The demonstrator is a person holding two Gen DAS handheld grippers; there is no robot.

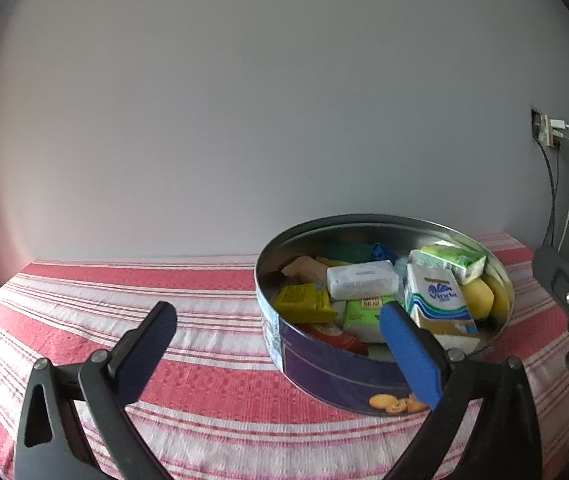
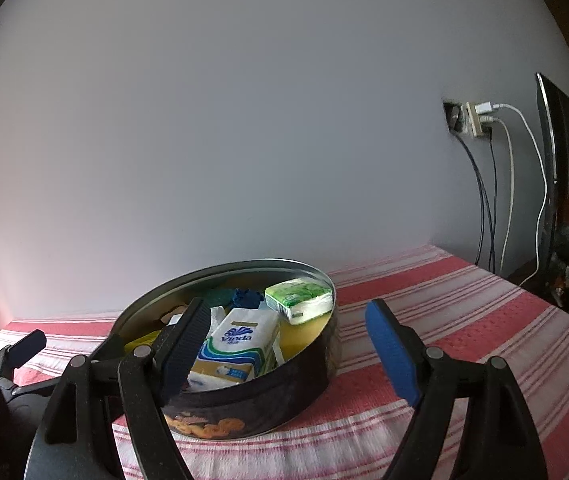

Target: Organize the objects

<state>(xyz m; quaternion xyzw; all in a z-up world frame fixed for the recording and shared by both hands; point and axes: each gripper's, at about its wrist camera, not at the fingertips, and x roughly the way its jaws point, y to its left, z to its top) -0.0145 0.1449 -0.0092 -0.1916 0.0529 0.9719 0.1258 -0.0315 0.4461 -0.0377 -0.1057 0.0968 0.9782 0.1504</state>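
Observation:
A round dark-blue cookie tin (image 1: 324, 364) stands on the red-and-white striped cloth and holds several small packs. On top lie a white Vinda tissue pack (image 1: 438, 304), a green-and-white tissue pack (image 1: 454, 260), a white pack (image 1: 362, 280) and a yellow pack (image 1: 302, 304). My left gripper (image 1: 278, 328) is open and empty, just left of and before the tin. My right gripper (image 2: 288, 334) is open and empty, its jaws either side of the tin's (image 2: 284, 396) right part. The Vinda pack (image 2: 240, 344) and green pack (image 2: 300, 300) show there too.
The striped cloth (image 1: 124, 312) covers the table up to a plain grey wall. A wall socket with chargers and hanging cables (image 2: 480, 120) is at the right, beside a dark screen (image 2: 560, 160). The left gripper's finger (image 2: 24, 346) shows at far left in the right wrist view.

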